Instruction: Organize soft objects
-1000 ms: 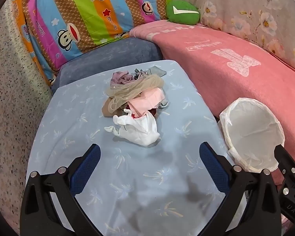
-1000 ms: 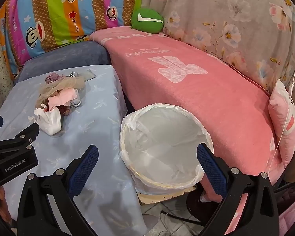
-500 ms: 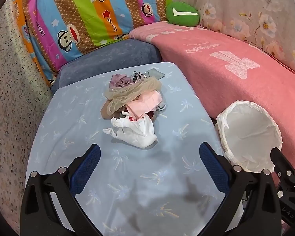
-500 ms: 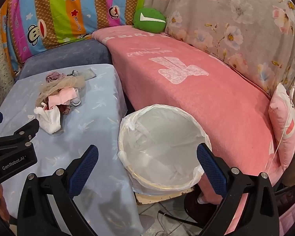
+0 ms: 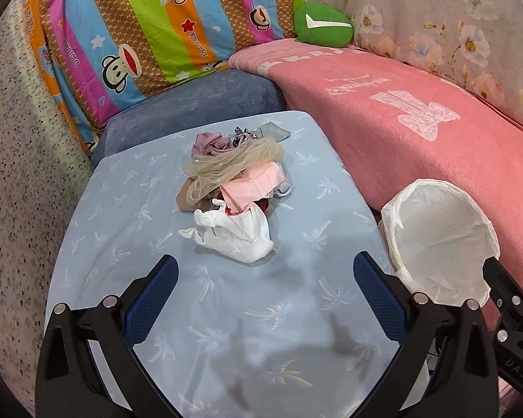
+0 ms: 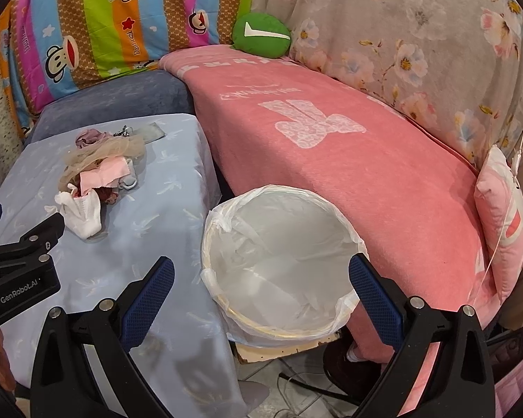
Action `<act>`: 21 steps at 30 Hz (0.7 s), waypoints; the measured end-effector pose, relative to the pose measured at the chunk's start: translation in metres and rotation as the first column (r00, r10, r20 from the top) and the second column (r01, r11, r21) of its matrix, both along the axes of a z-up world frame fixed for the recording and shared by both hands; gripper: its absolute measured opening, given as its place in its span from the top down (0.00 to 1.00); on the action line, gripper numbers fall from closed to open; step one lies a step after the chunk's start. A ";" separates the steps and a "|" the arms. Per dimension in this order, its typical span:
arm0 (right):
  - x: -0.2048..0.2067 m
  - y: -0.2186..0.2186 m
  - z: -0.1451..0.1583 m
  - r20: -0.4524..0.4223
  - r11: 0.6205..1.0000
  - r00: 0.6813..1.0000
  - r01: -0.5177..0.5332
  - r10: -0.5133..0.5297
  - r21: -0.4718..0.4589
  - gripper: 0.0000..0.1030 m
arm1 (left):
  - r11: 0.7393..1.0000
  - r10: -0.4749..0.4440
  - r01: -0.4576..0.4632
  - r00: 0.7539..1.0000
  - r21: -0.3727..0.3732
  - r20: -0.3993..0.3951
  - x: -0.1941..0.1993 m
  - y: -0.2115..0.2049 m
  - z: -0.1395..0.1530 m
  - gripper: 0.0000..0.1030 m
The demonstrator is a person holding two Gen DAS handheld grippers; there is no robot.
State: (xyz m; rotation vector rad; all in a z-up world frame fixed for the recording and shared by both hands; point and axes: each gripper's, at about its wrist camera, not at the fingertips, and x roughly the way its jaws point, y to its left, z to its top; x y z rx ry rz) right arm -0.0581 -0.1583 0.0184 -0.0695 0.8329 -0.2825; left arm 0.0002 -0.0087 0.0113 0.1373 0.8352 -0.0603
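Observation:
A heap of soft things lies mid-table: a white cloth [image 5: 239, 235] [image 6: 83, 214] at the front, a pink cloth [image 5: 254, 188] [image 6: 103, 174], beige mesh [image 5: 233, 165] [image 6: 101, 151] and a mauve piece [image 5: 209, 142] behind. My left gripper [image 5: 265, 289] hangs open above the table [image 5: 122, 216], short of the white cloth, holding nothing. My right gripper [image 6: 261, 291] is open and empty above the white-lined basket [image 6: 279, 261] [image 5: 439, 240], which stands right of the table.
A sofa under a pink blanket [image 6: 331, 146] curves along the right, with a green cushion [image 5: 322, 24] in its corner and a pink pillow [image 6: 505, 202] at its far end. Striped monkey-print bedding [image 5: 150, 28] backs a blue-grey seat [image 5: 198, 104]. Cables lie on the tiled floor [image 6: 296, 386].
Both grippers have drawn back and up slightly; the heap and the basket look a little farther off. Both stay open and the cloths have not moved.

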 end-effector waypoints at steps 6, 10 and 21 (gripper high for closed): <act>0.000 -0.001 0.001 0.003 1.000 1.000 0.002 -0.002 -0.001 0.06 | 1.000 0.003 -0.003 1.000 0.003 0.006 0.000 -0.004 0.001 0.07; 0.000 -0.001 0.002 0.004 1.000 1.000 0.001 -0.001 -0.002 0.06 | 1.000 0.005 -0.005 1.000 0.002 0.007 0.001 -0.007 0.002 0.07; 0.000 -0.002 0.004 0.008 1.000 1.000 0.000 0.000 -0.003 0.06 | 1.000 0.005 -0.005 1.000 0.001 0.014 0.001 -0.006 0.004 0.07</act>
